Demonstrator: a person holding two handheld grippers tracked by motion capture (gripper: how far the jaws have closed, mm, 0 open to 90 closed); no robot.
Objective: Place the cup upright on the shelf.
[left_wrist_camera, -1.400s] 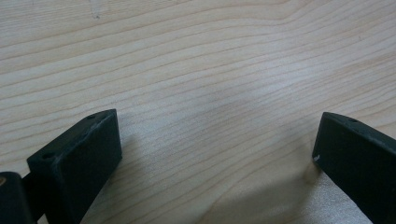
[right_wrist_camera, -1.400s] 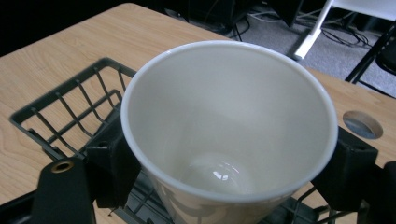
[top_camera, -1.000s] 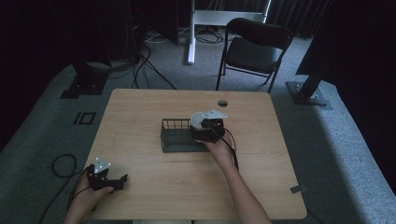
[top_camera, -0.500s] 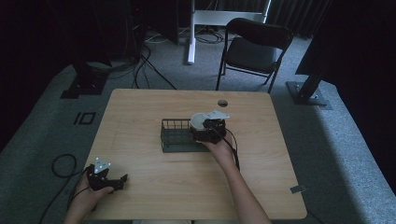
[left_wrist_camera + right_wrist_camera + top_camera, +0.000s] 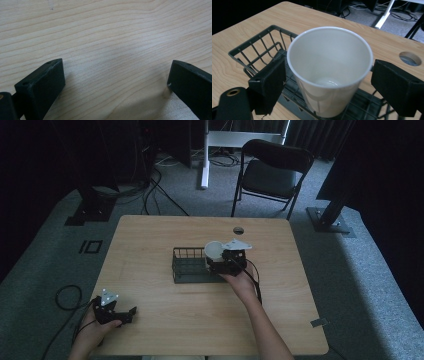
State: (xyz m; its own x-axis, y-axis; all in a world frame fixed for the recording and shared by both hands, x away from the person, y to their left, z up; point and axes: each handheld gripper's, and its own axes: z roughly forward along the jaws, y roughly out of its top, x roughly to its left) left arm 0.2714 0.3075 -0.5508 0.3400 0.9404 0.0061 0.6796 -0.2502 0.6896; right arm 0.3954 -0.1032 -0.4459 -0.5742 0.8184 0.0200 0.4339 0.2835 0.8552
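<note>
Wooden table carries a dark wire basket, where a white paper cup stands at its right end. Right gripper brackets the cup, jaws apparently spread, contact unclear. Left gripper idles, released. Squeezing hard could crumple it

Smooth white paper cup, dark wire metal basket, matt pale wood-grain table

A white cup, a dark grey wire basket, a light wood-grain table.
</note>
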